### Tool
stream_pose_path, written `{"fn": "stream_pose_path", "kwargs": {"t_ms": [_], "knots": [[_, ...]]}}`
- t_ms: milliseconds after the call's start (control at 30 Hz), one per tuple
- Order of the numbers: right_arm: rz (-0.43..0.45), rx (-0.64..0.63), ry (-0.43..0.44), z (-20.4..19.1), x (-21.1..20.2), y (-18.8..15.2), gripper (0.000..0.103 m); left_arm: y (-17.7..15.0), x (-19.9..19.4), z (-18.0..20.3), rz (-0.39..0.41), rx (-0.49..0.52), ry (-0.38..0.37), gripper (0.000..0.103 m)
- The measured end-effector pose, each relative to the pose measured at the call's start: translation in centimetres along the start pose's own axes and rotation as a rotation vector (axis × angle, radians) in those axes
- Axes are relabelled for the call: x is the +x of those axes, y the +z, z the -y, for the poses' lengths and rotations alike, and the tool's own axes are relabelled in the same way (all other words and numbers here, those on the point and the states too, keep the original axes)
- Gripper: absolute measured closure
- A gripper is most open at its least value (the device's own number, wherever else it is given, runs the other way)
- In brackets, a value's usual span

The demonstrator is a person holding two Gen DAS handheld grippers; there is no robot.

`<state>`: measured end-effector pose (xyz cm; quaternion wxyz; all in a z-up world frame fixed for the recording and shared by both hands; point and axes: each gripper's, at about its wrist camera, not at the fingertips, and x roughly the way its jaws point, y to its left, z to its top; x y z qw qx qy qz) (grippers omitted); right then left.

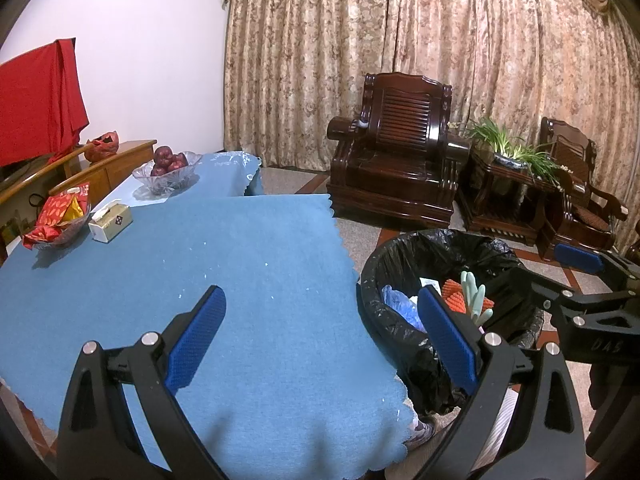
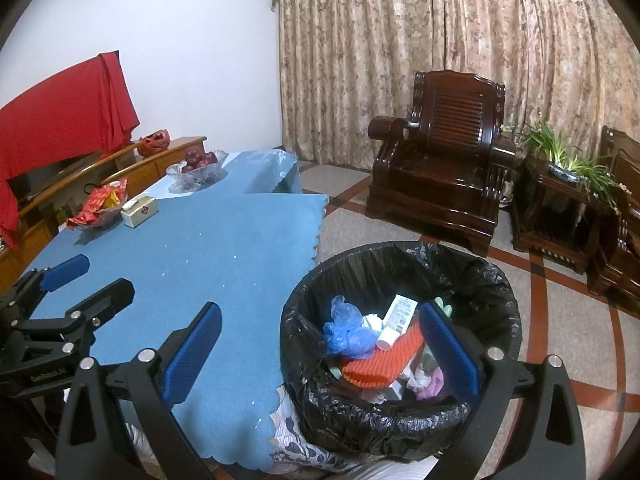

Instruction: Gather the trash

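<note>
I have both tools spread wide and carrying nothing: the left tool (image 1: 320,340) hangs over the near end of the blue worktop (image 1: 240,264), the right tool (image 2: 320,344) over the black-lined trash bin (image 2: 496,280) at its right. The trash sits inside: blue plastic bag (image 2: 346,330), white tube (image 2: 396,318), red ridged piece (image 2: 380,364). I judge collecting nearly finished; next I'd scan for leftovers, though I see only pale specks.

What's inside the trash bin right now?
In the black-lined trash bin: a crumpled blue plastic bag, a white tube, an orange ridged piece, crumpled tissues and something pale green. Anything deeper is covered.
</note>
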<state>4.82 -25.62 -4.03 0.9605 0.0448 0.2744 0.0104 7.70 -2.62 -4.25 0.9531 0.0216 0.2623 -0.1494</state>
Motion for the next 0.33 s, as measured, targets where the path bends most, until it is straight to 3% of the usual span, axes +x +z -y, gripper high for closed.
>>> {"fn": "stream_pose_path", "kwargs": {"t_ms": [333], "knots": [[-0.001, -0.001, 0.0, 0.09, 0.05, -0.02, 0.006, -0.54, 0.46, -0.34, -0.009, -0.004, 0.003, 0.009]]}}
